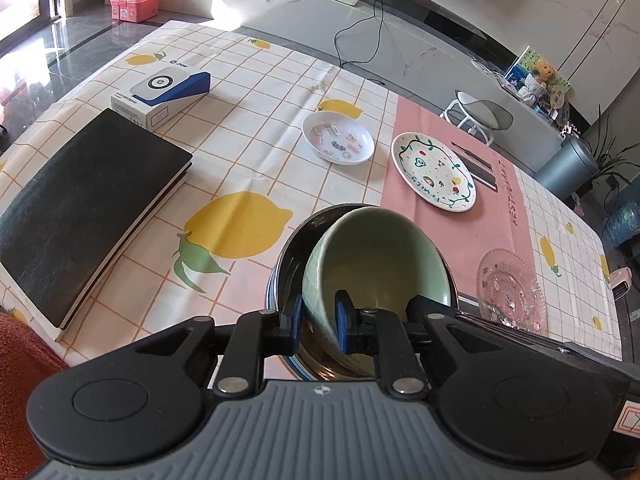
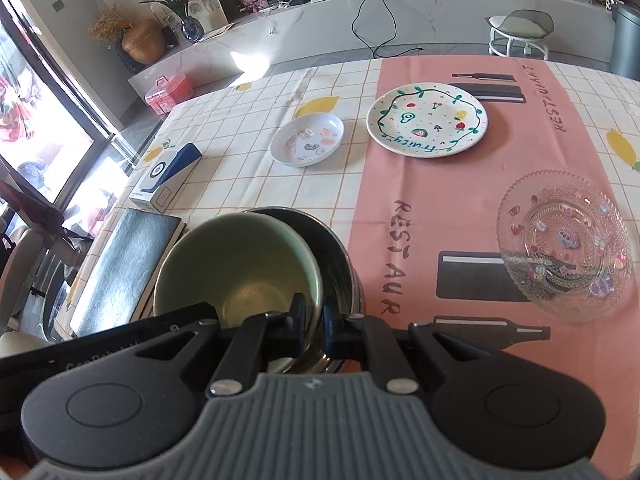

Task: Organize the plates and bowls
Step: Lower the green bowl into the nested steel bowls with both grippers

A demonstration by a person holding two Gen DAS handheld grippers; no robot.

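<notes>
A pale green bowl (image 1: 376,256) sits tilted inside a dark metal bowl (image 1: 292,256) near the table's front edge. My left gripper (image 1: 319,320) is shut on the green bowl's near left rim. My right gripper (image 2: 313,322) is shut on the green bowl's (image 2: 240,264) right rim, with the metal bowl (image 2: 336,252) behind it. A small white dish with stickers (image 1: 338,138) (image 2: 307,140) and a white "fruity" plate (image 1: 434,170) (image 2: 427,120) lie further back. A clear glass plate (image 1: 512,290) (image 2: 564,240) lies at the right.
A black notebook (image 1: 84,208) (image 2: 124,264) lies at the left, with a white and blue box (image 1: 160,94) (image 2: 168,176) behind it. A pink placemat (image 1: 460,208) (image 2: 440,208) covers the right part of the lemon tablecloth. A stool (image 2: 518,32) stands beyond the table.
</notes>
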